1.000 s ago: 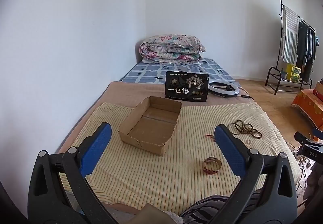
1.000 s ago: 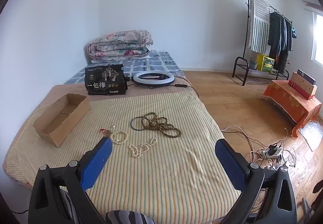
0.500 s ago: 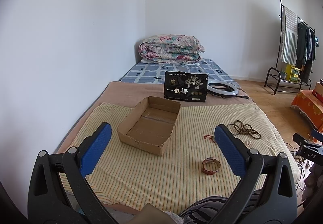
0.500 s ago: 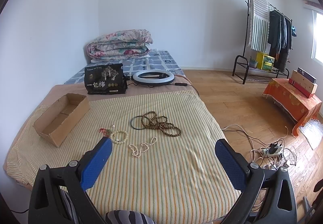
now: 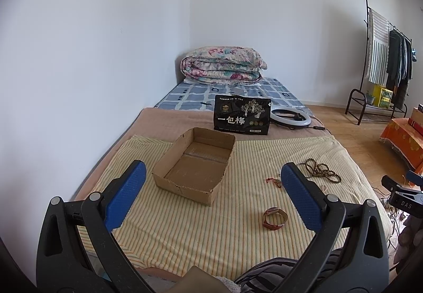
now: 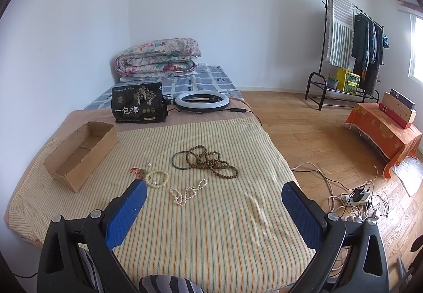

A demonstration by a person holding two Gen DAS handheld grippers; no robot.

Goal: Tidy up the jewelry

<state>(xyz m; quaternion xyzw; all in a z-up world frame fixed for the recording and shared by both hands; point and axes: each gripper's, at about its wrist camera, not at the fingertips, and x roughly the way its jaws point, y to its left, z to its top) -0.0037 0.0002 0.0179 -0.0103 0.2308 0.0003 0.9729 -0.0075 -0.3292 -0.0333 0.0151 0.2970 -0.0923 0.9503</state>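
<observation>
An open cardboard box (image 5: 195,164) (image 6: 80,154) lies empty on the striped cloth (image 6: 211,213). Jewelry is spread to its right: a brown watch (image 5: 275,217), a red cord (image 5: 273,181) (image 6: 137,171), brown wooden beads (image 6: 214,162) (image 5: 321,172), a dark bangle (image 6: 182,160), a white bead bracelet (image 6: 157,178) and a pearl necklace (image 6: 187,192). My left gripper (image 5: 211,176) is open above the cloth's near edge, short of the box. My right gripper (image 6: 214,196) is open too, hovering short of the necklace. Neither holds anything.
A black snack bag (image 5: 242,114) stands behind the box, a ring light (image 6: 202,102) beside it, a folded quilt (image 5: 223,63) at the bed's head. The wall runs along the left. On the right are wood floor, cables (image 6: 357,197), a clothes rack (image 6: 351,36) and an orange-covered stand (image 6: 383,131).
Both views have shifted only slightly; the left view's scene has slid a little lower. Both grippers stay open and the jewelry has not moved.
</observation>
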